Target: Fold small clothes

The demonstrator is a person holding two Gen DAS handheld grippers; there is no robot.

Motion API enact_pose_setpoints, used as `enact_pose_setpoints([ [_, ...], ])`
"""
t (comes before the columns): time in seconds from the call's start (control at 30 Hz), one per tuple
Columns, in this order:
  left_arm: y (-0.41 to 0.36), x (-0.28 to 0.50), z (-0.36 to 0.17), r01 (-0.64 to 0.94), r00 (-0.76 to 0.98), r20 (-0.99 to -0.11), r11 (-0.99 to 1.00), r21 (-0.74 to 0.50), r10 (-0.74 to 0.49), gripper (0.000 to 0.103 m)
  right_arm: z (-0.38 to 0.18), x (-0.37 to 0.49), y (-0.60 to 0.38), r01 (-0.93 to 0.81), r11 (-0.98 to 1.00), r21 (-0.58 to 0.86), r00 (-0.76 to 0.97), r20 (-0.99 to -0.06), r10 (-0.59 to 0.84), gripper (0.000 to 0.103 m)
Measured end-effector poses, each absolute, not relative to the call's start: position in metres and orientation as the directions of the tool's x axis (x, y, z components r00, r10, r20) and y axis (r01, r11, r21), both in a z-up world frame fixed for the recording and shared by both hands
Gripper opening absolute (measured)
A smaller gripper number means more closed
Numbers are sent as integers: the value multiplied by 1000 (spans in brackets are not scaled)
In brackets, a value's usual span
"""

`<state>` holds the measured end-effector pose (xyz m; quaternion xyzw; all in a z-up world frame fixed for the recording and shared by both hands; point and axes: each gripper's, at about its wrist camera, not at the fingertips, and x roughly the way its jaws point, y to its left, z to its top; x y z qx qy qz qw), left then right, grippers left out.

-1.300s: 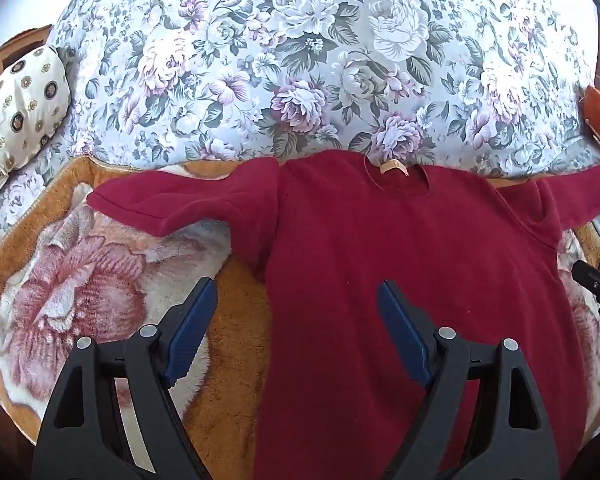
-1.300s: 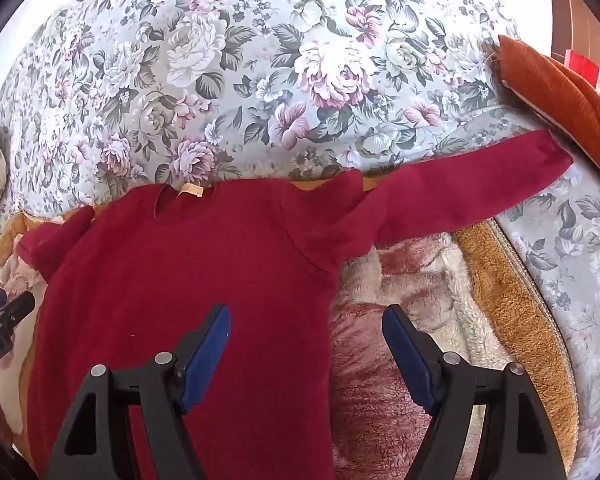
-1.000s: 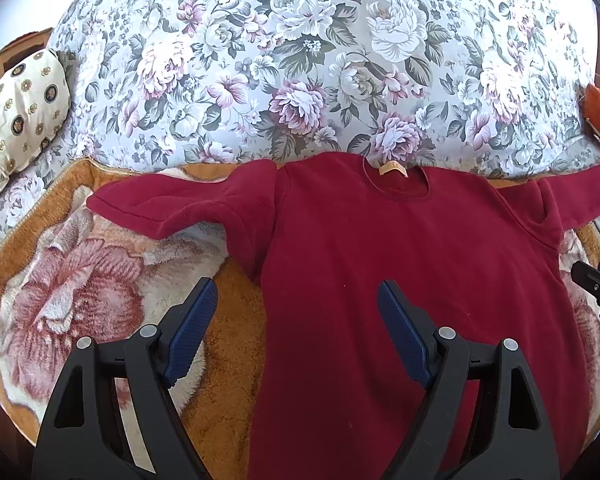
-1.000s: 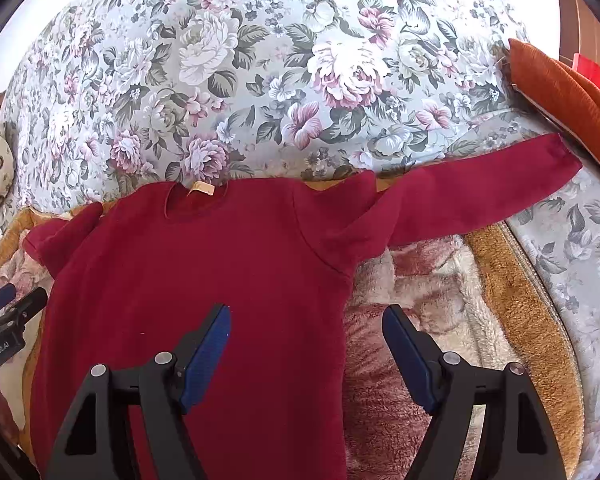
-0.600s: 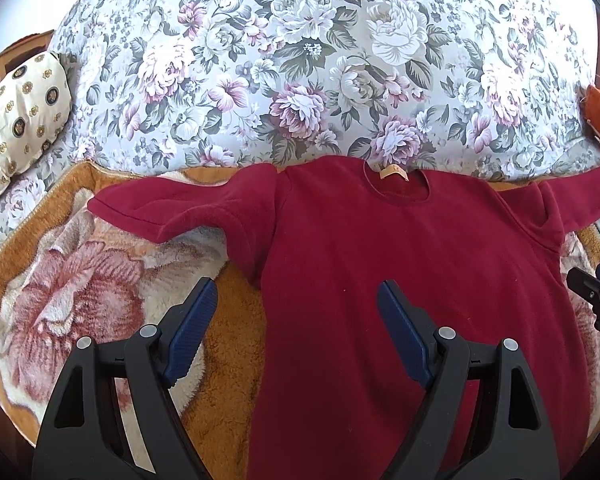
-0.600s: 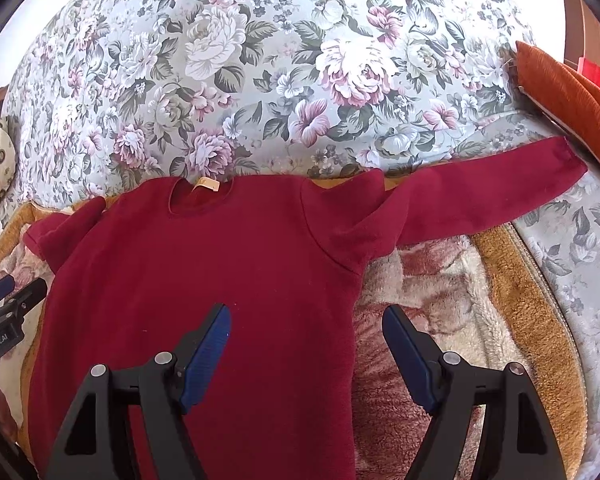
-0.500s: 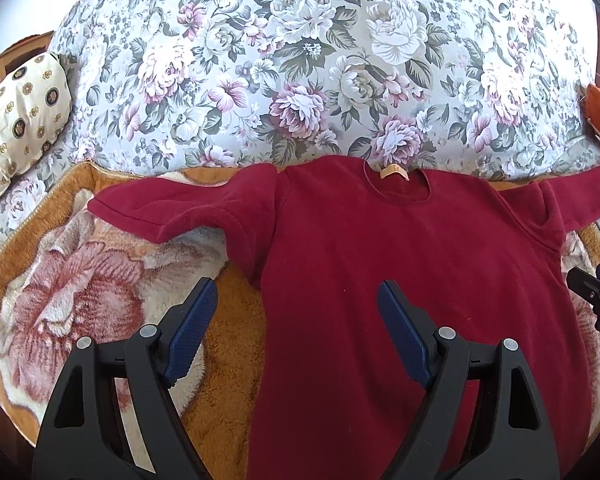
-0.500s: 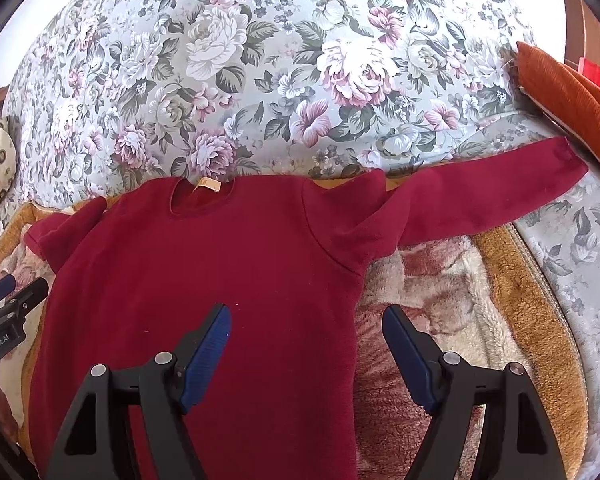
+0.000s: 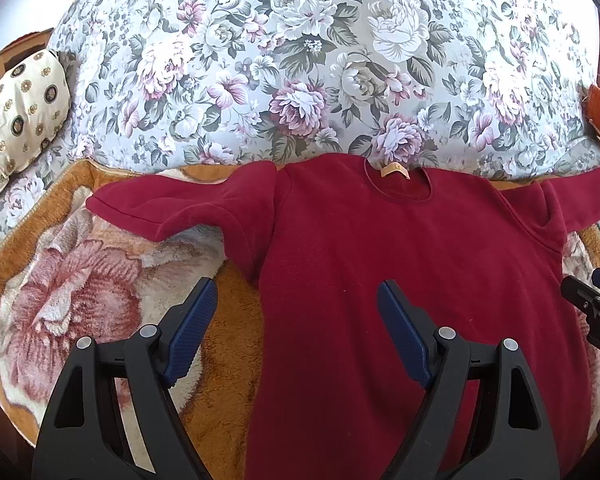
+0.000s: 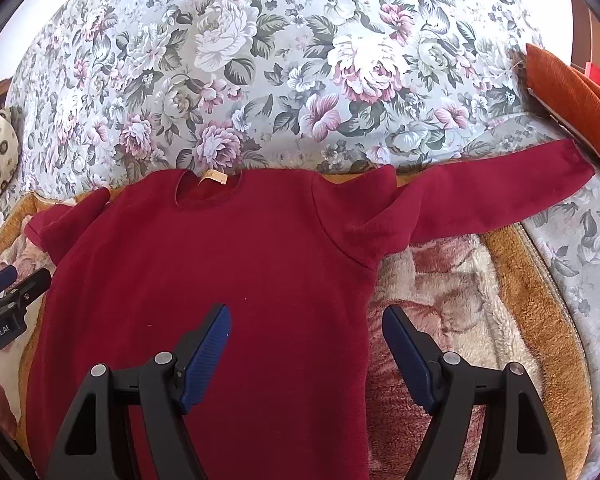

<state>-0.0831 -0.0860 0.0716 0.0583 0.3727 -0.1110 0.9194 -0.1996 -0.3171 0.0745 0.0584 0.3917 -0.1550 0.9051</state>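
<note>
across the centre of both views, a dark red sweater (image 9: 400, 280) lies flat on a plush blanket (image 9: 80, 300).
left wrist view: left hand-held gripper (image 9: 296, 332) wide, empty, straddling the sweater's left edge, low in frame. right wrist view: right hand-held gripper (image 10: 306, 350) wide, empty, straddling the sweater's (image 10: 220, 272) right edge; floral bedspread (image 10: 300, 60) above.
</note>
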Motion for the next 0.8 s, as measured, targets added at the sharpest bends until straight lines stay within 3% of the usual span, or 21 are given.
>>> enact_pose_setpoints([
  [0.8,-86,-80,66,252,684,-710,968,14,-168,82,68,-194,-310,306,952,-28,623,-750,-222,77],
])
